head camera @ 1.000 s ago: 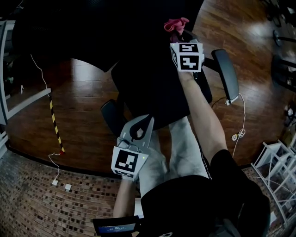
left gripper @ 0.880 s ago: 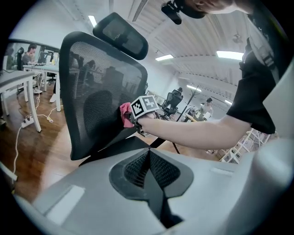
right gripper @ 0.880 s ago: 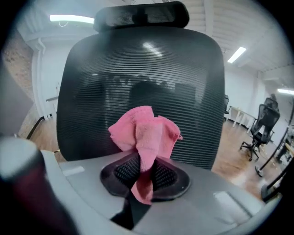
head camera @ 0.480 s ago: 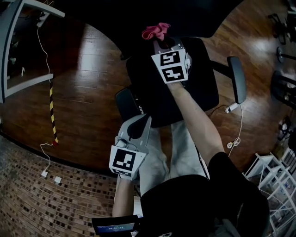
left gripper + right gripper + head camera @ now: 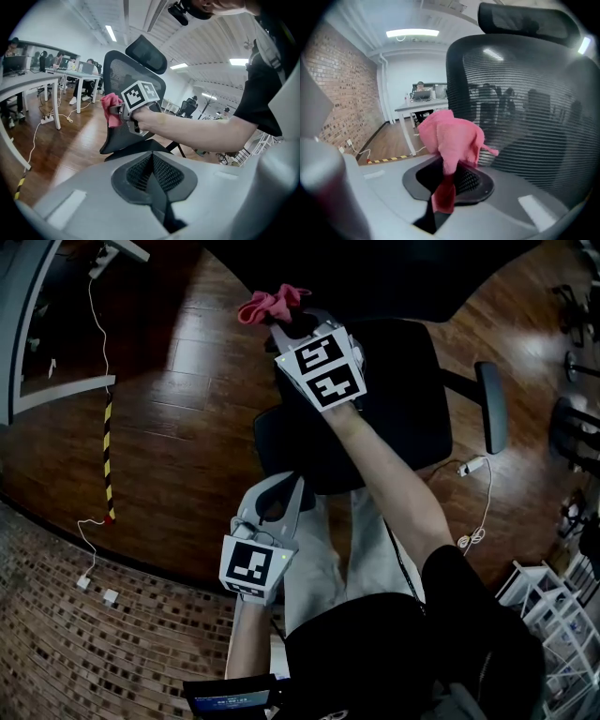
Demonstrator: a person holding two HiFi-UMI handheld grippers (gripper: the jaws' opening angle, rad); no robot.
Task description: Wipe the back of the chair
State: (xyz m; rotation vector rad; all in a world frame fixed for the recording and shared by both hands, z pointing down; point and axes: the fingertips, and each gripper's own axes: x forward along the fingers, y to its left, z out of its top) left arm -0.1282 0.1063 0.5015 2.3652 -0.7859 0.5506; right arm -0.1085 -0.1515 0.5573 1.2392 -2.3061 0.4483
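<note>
Overhead plus two views near chair (image 5: 405, 399)

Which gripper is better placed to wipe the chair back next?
Right. The right gripper is shut on the pink cloth close to the mesh backrest; the left gripper is shut, empty, farther back.

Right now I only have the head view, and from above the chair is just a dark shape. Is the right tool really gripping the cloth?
Observer: Yes. In the right gripper view the right tool is shut on the pink cloth, which bunches beyond the jaws with a strip pinched between them.
Operator: Where on the chair is it?
Observer: The left gripper view puts it at one side edge of the mesh backrest, below the headrest. I cannot confirm contact.
Operator: And the left tool?
Observer: The left tool has its jaws together with nothing between them.
</note>
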